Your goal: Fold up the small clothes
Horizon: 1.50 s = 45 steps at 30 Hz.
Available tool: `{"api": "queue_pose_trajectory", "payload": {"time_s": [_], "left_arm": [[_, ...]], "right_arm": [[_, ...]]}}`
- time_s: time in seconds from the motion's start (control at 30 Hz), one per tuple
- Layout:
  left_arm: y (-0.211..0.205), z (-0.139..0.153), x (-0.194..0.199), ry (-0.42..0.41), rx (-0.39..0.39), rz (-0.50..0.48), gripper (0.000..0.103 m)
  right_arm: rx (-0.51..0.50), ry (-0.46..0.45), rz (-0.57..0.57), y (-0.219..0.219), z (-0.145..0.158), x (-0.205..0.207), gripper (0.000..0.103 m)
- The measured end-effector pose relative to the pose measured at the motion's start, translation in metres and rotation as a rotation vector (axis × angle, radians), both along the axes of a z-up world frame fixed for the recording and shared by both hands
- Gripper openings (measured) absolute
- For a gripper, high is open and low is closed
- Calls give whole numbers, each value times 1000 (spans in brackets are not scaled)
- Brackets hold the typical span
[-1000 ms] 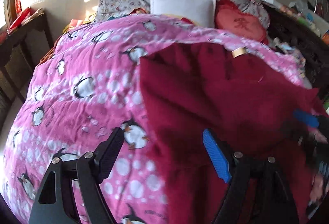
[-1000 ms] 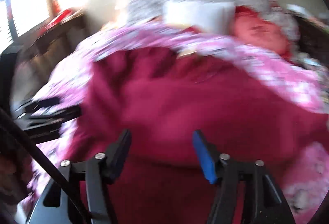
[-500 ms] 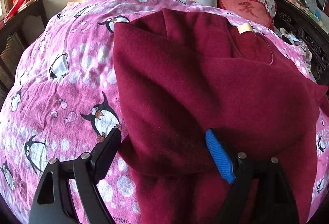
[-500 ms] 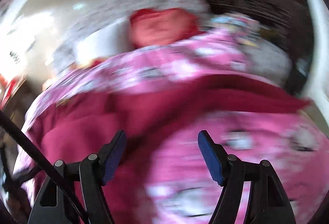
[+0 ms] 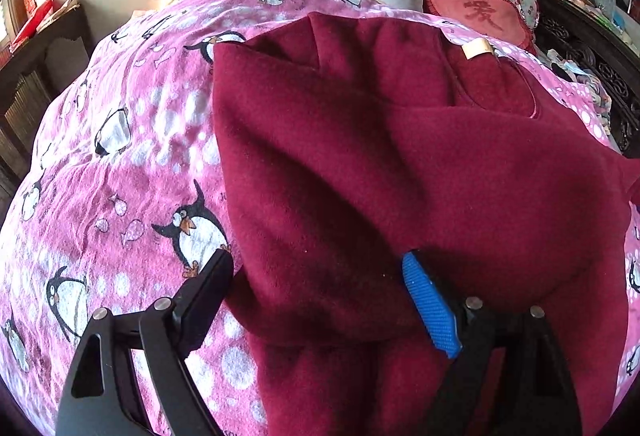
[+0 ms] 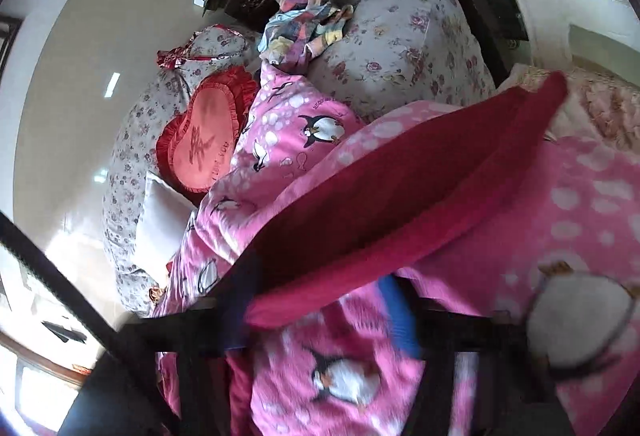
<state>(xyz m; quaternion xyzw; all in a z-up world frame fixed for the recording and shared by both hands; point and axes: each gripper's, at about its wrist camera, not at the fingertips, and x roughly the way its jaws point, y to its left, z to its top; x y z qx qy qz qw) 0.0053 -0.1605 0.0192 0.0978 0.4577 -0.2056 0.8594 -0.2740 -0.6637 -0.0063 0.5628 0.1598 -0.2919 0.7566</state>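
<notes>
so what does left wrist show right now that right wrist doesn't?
Left wrist only: the open left hand-held gripper over the dark red garment, which shows a tan tag. Right wrist only: the blurred right hand-held gripper at a garment edge, and a multicolored cloth bundle. Both: garment, pink penguin blanket, red heart pillow.

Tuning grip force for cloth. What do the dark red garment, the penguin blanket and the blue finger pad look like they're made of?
Dark red garment: looks like thick fleece or brushed knit, matte, with a fuzzy nap and soft rounded folds.
Penguin blanket: likely plush printed fleece; short pile, slight sheen, rippled surface.
Blue finger pad: probably rubber or soft plastic, with a fine ribbed grip texture; its black arm looks like rigid plastic.
</notes>
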Motion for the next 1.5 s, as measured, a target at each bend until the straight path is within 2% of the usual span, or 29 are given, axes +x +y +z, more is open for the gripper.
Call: {"api": "queue_pose_trajectory", "payload": {"time_s": [0.03, 0.1, 0.17, 0.27, 0.37, 0.5, 0.6, 0.67, 0.73, 0.8, 0.87, 0.93, 1.0, 1.03, 1.07, 1.13, 1.2, 1.27, 1.4, 1.5], "left_arm": [[0, 0, 1, 2, -1, -1, 86], [0, 1, 1, 7, -6, -3, 86], [4, 4, 2, 12, -9, -7, 86], [13, 15, 1, 6, -30, -9, 86], [25, 33, -1, -26, -55, -8, 86], [52, 58, -1, -55, -117, 16, 86], [73, 69, 2, -73, -150, 47, 86], [85, 71, 6, -72, -166, 76, 86], [97, 68, 11, -62, -175, 102, 86], [105, 61, 16, -44, -185, 127, 86], [109, 55, 17, -25, -188, 137, 86], [109, 51, 17, -12, -192, 130, 86], [106, 51, 14, -22, -203, 106, 86], [104, 52, 13, -28, -206, 94, 86], [101, 53, 13, -32, -211, 80, 86], [92, 54, 11, -28, -232, 55, 87], [81, 55, 11, -29, -237, 36, 90], [68, 54, 12, -28, -235, 11, 91], [42, 40, 17, 3, -147, -7, 91], [39, 33, 16, -3, -131, 8, 91]], "right_arm": [[-18, 26, 7, -2, 0, -3, 15], [-72, 44, 17, 1, 6, -10, 12], [-161, 59, 13, 13, 25, -25, 10], [-319, 70, 14, 35, 69, -43, 10], [-493, 59, 68, 69, 129, -47, 10], [-689, -2, 280, 145, 198, -12, 10], [-808, -25, 511, 219, 217, 40, 10], [-850, -18, 685, 272, 207, 84, 10], [-866, 8, 829, 316, 184, 123, 10], [-839, 60, 971, 360, 143, 168, 10], [-751, 125, 1084, 385, 94, 204, 14], [-649, 182, 1143, 392, 56, 224, 32], [-604, 170, 1131, 385, 48, 218, 36], [-605, 153, 1124, 380, 50, 210, 45], [-620, 138, 1105, 373, 56, 199, 59], [-656, 113, 1047, 359, 70, 178, 69], [-683, 87, 1005, 344, 87, 158, 70], [-697, 104, 950, 325, 96, 143, 70], [-696, 142, 804, 280, 98, 117, 70], [-670, 203, 674, 240, 95, 108, 70]]}}
